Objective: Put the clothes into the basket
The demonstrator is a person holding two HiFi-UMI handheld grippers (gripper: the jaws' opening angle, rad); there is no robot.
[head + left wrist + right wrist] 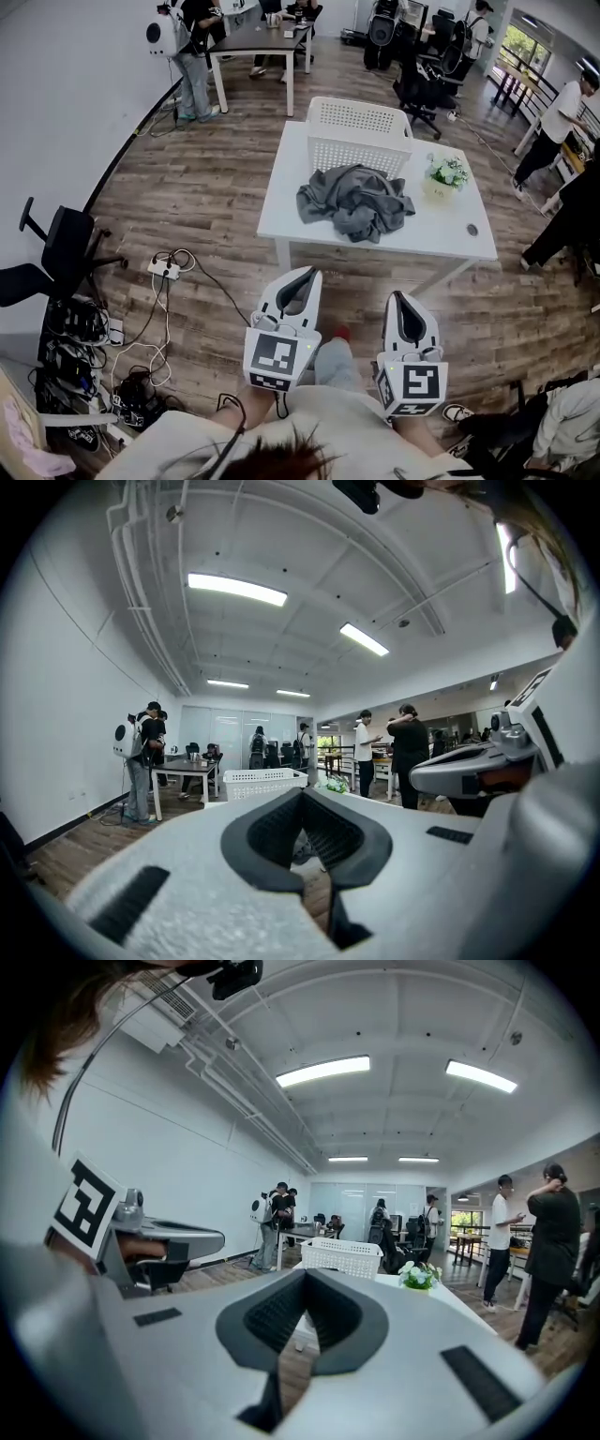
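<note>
Grey garment [354,199]: soft, matte cloth, heaped in loose rumpled folds near the middle of a white rectangular worktop [291,214] with a smooth, flat top. Just behind the heap we see a white plastic basket [360,131], boxy, its walls pierced with rows of small holes; we cannot tell whether cloth and basket touch. Right of the heap stands a small pot of white and green flowers [446,173]. Near the front right corner lies a small dark round thing [472,229], too small to name. The floor [187,206] is grey-brown wood-grain plank.

Left tongs [307,274] and right tongs [397,298] are white moulded shells with dark ribbed pads. Both pairs are pressed together and pinch nothing. We hold them side by side short of the worktop's near edge, tips pointing toward it. The garment lies ahead on the worktop, well apart from both, roughly between their two lines.

The left cube [275,356] and right cube [412,382] carry black-and-white square marker patterns
</note>
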